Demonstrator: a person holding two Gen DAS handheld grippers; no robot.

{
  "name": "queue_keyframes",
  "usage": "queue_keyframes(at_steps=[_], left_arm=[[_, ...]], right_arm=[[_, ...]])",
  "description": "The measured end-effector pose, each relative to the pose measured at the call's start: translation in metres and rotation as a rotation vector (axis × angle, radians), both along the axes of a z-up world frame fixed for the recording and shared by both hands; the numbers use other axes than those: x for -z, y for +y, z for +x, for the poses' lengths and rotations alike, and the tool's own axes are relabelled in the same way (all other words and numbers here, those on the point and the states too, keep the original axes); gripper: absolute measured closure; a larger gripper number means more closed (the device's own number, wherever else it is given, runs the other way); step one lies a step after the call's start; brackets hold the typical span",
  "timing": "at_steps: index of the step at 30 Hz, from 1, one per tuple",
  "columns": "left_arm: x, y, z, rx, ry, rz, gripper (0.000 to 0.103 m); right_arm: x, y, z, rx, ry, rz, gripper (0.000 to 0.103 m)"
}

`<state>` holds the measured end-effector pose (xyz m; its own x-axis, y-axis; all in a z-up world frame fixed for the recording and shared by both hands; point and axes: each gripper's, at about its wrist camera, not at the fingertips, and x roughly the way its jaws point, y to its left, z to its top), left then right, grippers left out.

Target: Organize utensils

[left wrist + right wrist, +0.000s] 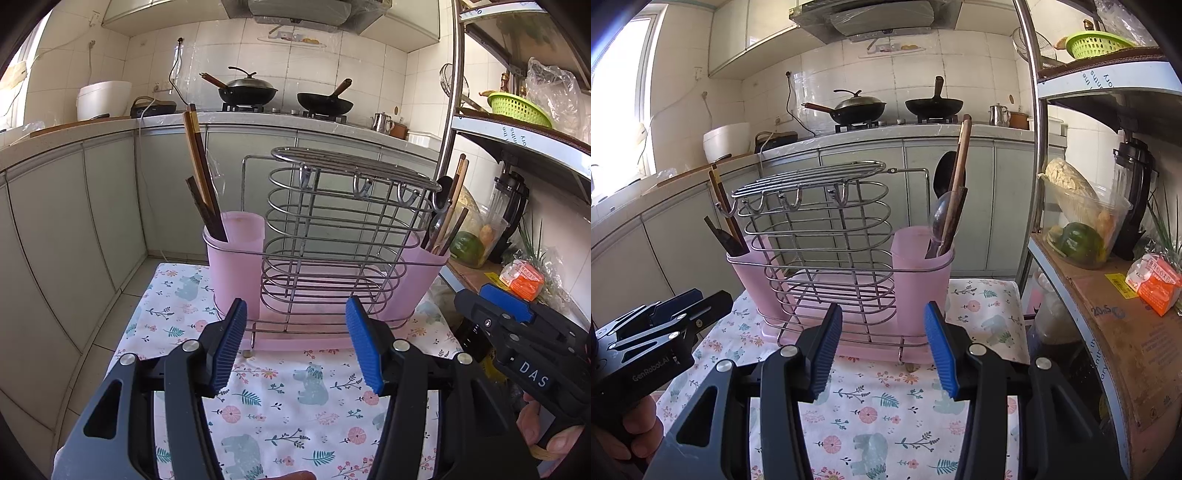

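A wire utensil rack point(332, 229) point(820, 236) stands on a pink drip tray on the floral cloth, with a pink cup at each end. The left cup point(236, 254) point(753, 273) holds dark chopsticks point(201, 173) point(726, 221). In the right cup point(424, 273) point(921, 269) stand spoons and wooden chopsticks point(448, 210) point(951, 195). My left gripper point(295, 343) is open just in front of the rack, with nothing between its blue pads. My right gripper point(882, 347) is also open and empty in front of the rack. Each gripper shows at the edge of the other's view.
A small table with a floral cloth point(291, 410) point(886, 413) carries the rack. A metal shelf unit point(517, 140) point(1115, 295) stands close on the right with a green basket, a jar of vegetables and an orange packet. Kitchen counter, two woks and cabinets lie behind.
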<state>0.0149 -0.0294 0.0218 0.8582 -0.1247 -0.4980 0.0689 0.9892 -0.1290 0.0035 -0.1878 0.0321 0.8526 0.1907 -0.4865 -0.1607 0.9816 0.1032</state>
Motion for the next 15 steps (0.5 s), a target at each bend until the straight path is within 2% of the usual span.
queue_keyframes(at_steps=[15], left_arm=[[0.0008,0.0016,-0.0008,-0.003,0.005,-0.001,0.047]], right_arm=[[0.0007,0.003,0.0001,-0.004,0.003,-0.009,0.057]])
